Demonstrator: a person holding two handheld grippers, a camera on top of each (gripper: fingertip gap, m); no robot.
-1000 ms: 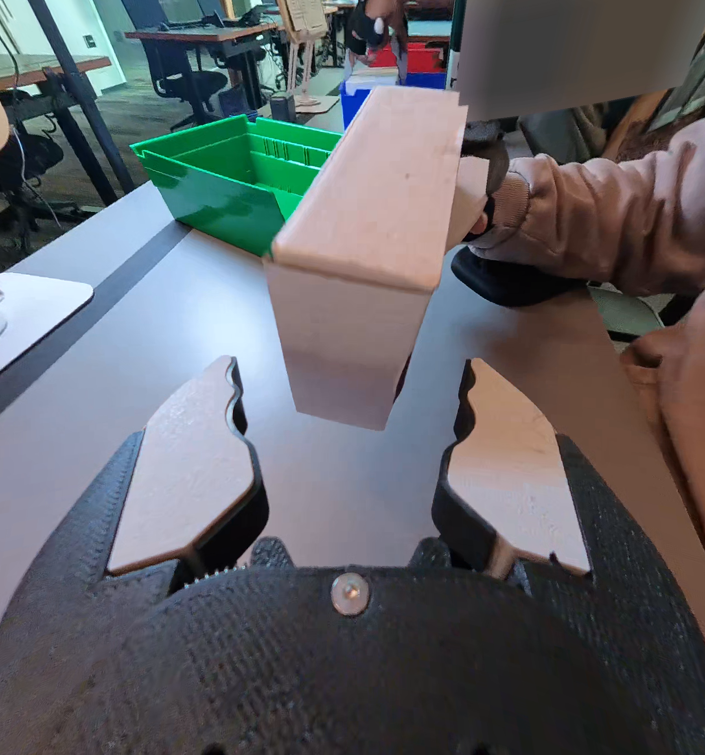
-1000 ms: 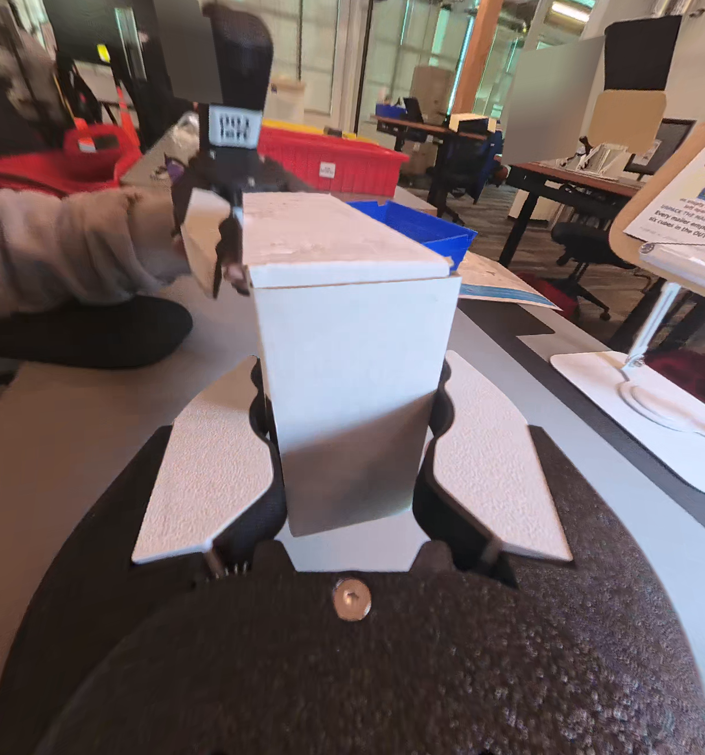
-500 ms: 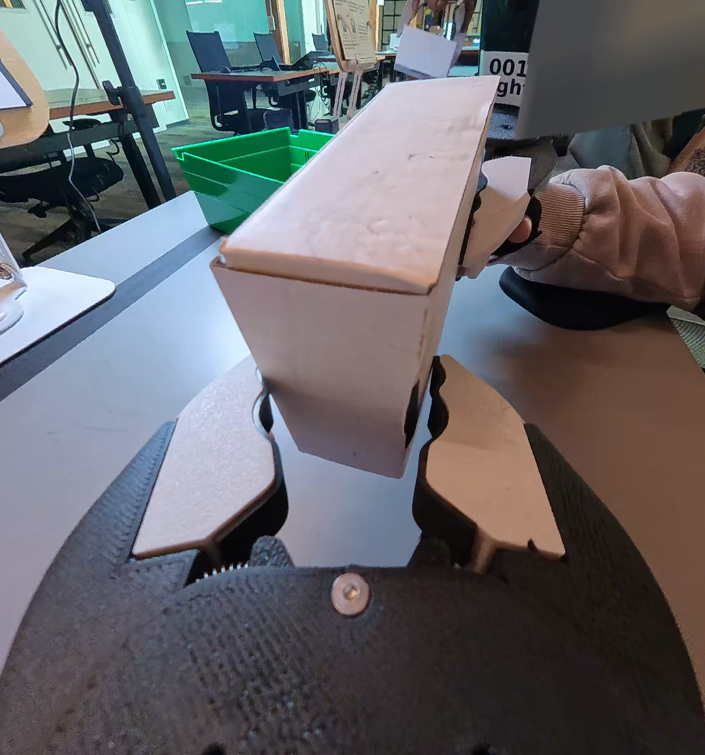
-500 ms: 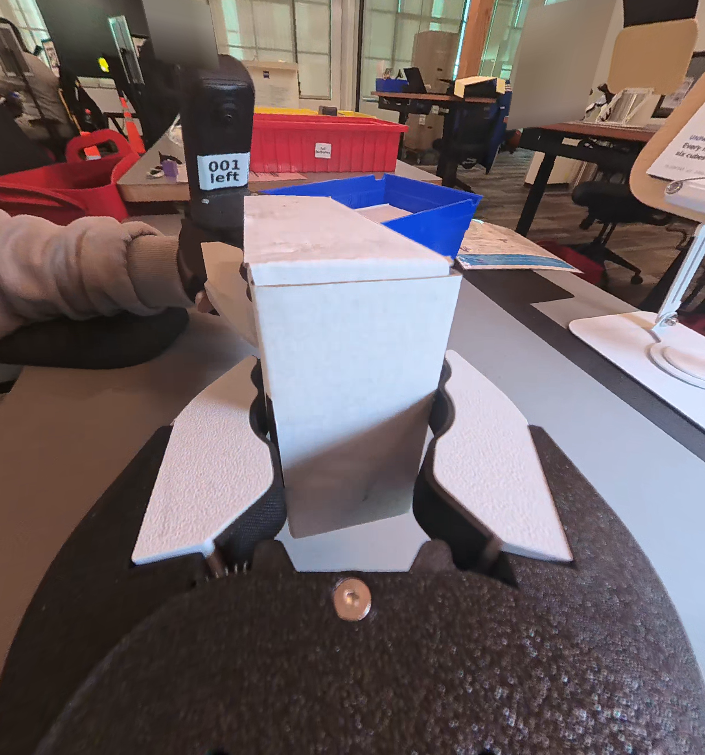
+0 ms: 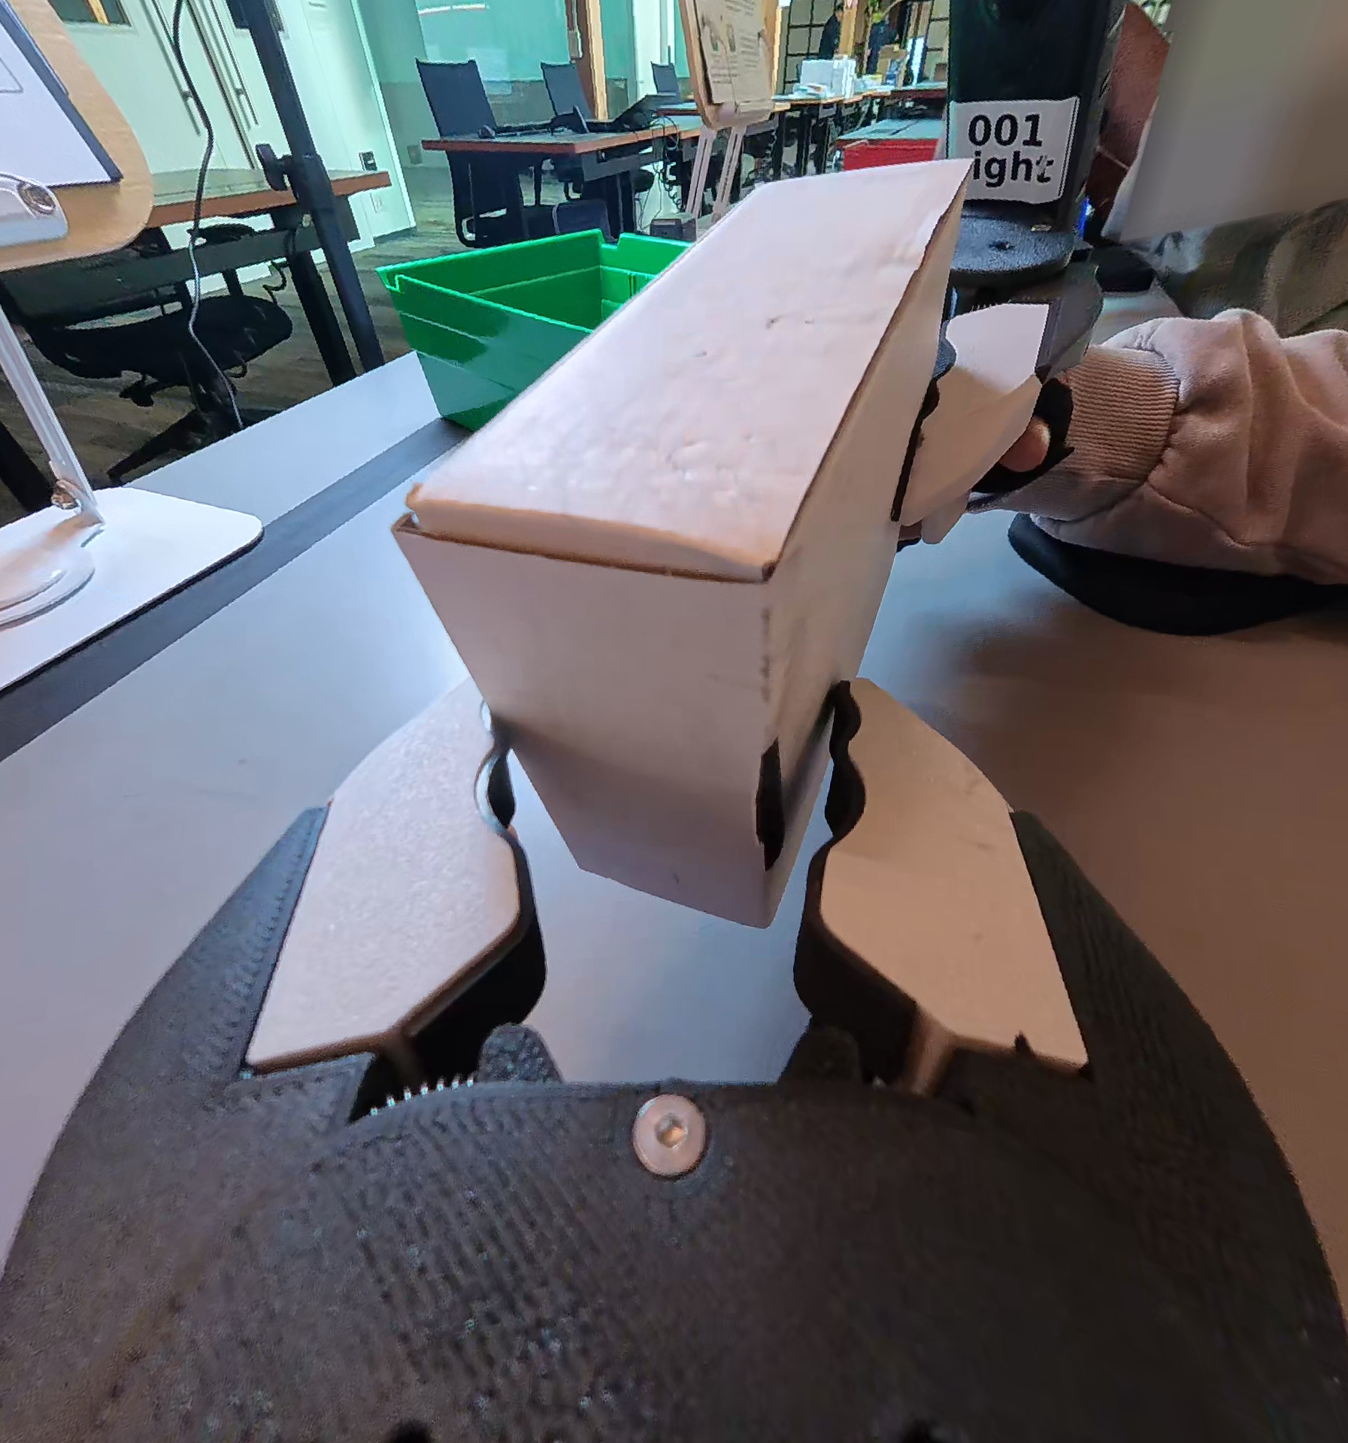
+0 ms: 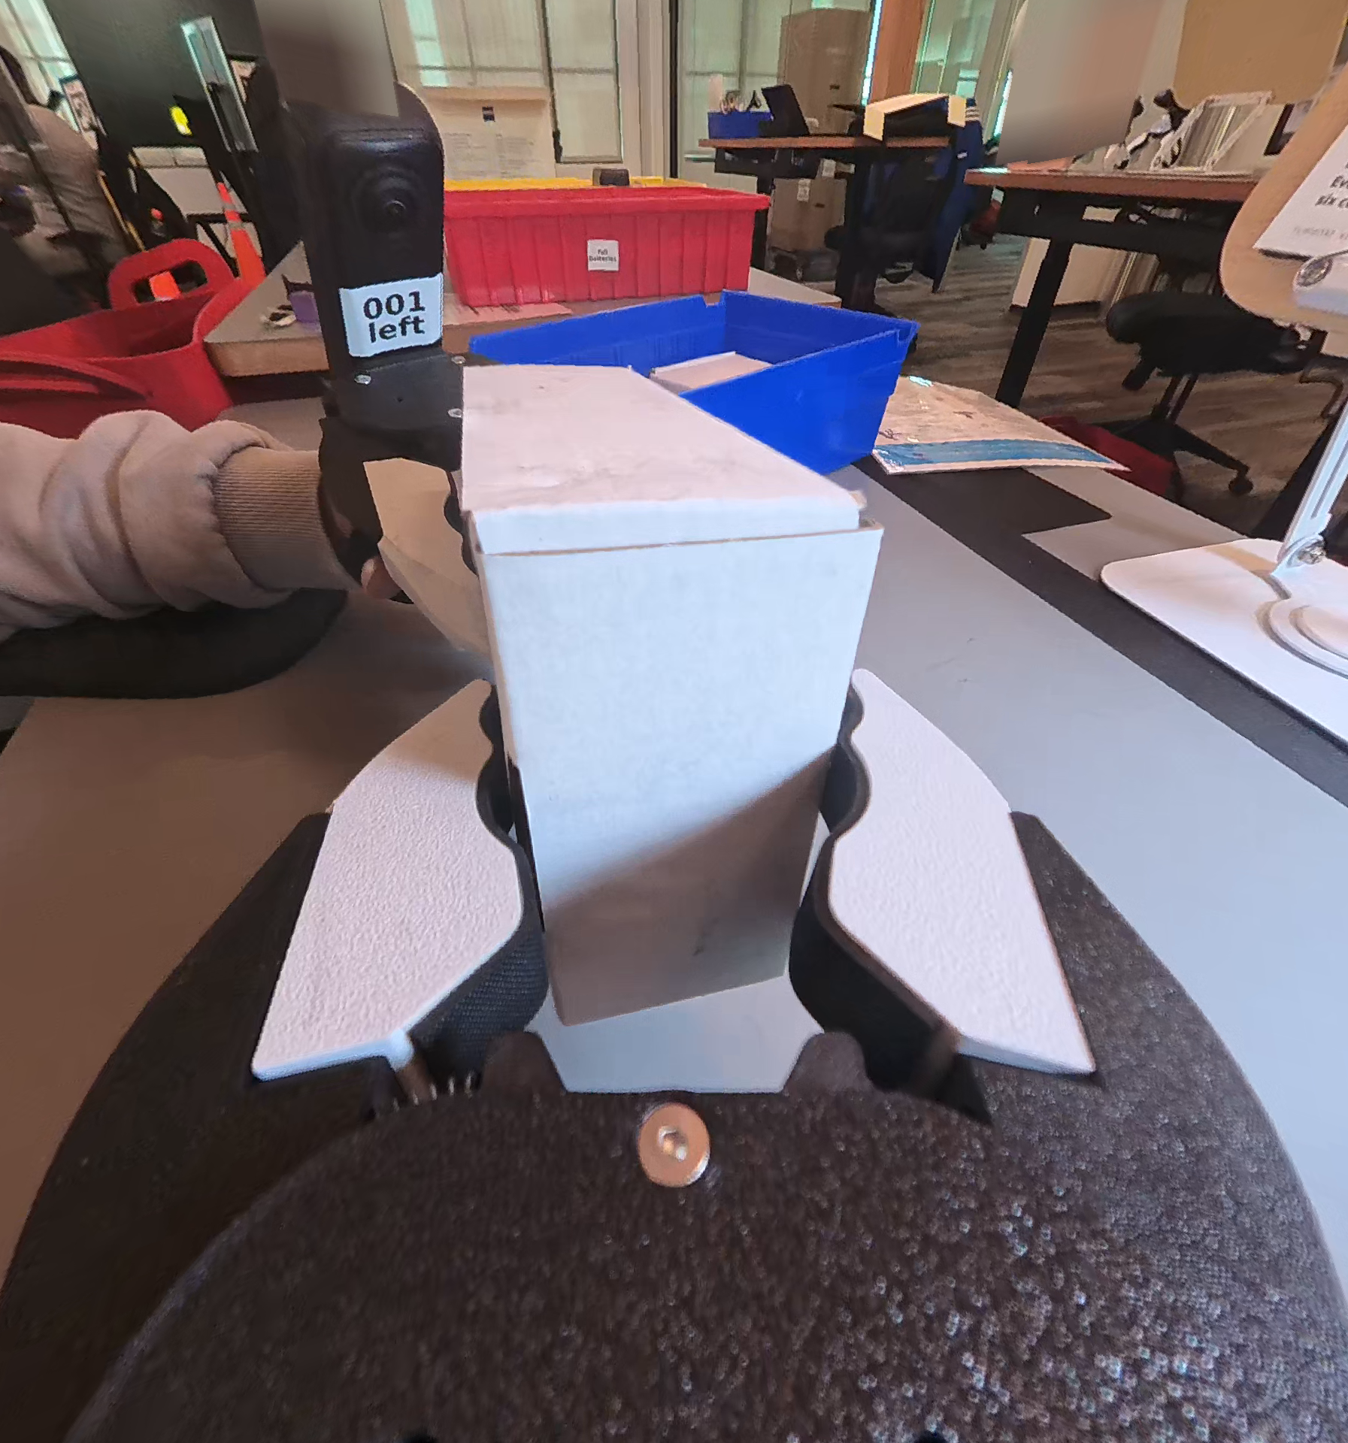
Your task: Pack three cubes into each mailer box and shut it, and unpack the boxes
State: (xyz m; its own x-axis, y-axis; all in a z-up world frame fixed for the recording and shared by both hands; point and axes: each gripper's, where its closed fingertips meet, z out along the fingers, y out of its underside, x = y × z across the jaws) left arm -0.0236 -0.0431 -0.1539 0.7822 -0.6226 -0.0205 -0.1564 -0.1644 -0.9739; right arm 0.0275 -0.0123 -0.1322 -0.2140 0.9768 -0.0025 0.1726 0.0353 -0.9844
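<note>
A closed white mailer box point(image 5: 655, 484) hangs a little above the grey table point(image 5: 147, 781), held at both ends. My left gripper point(image 5: 670, 765) is shut on its near end, with the fingers point(image 5: 420, 859) against the two side walls. My right gripper point(image 5: 983, 390) grips the far end. In the right wrist view the box point(image 6: 670, 625) stands upright between the fingers point(image 6: 936, 859) of my right gripper point(image 6: 670, 781), which is shut on it. My left gripper point(image 6: 413, 539) holds the opposite end there. No cubes are visible; the box lid is down.
A green bin point(image 5: 514, 328) stands behind the box on the table. A blue bin point(image 6: 795, 383) holds a white box point(image 6: 709, 371), with a red crate point(image 6: 600, 242) behind it. A sign stand point(image 6: 1319, 593) and a printed sheet point(image 6: 991, 453) lie at the right. A black arm pad point(image 6: 147, 648) is on the left.
My left gripper was open and short of the box; it has moved up and closed on the box's near end. The right gripper has kept its grip.
</note>
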